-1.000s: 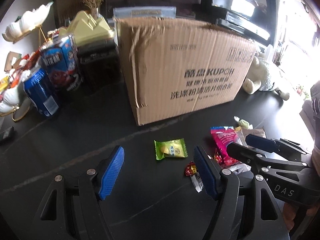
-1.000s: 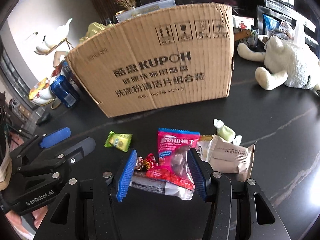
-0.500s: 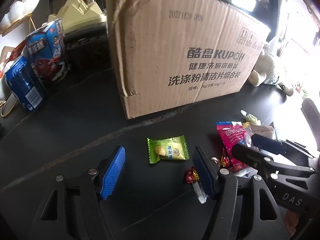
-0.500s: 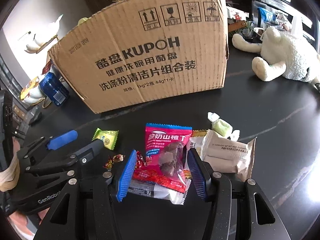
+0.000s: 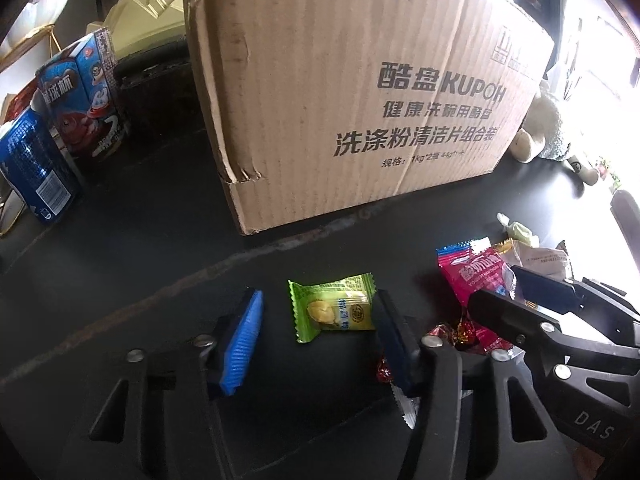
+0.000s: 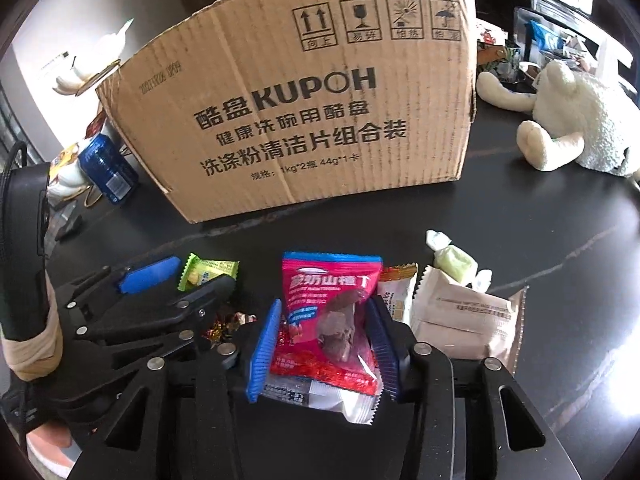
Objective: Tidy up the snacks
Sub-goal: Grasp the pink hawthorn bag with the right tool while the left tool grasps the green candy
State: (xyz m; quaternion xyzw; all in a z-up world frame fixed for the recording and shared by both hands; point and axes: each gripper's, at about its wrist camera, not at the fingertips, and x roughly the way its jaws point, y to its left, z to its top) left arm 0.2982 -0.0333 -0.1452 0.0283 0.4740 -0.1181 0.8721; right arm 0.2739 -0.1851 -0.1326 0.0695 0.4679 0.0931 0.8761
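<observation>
Jaws spread on both: left gripper point(image 5: 318, 338) straddling green candy packet point(image 5: 334, 307), right gripper point(image 6: 324, 344) flanking pink snack pouch point(image 6: 330, 312), neither visibly pinching. Both snacks flat on dark table point(image 5: 160, 248) before cardboard box point(image 5: 360, 92). Risk: slick, thin wrappers sliding or crumpling on closing; neighbouring red foil candy point(image 5: 444, 330) caught too.
</observation>
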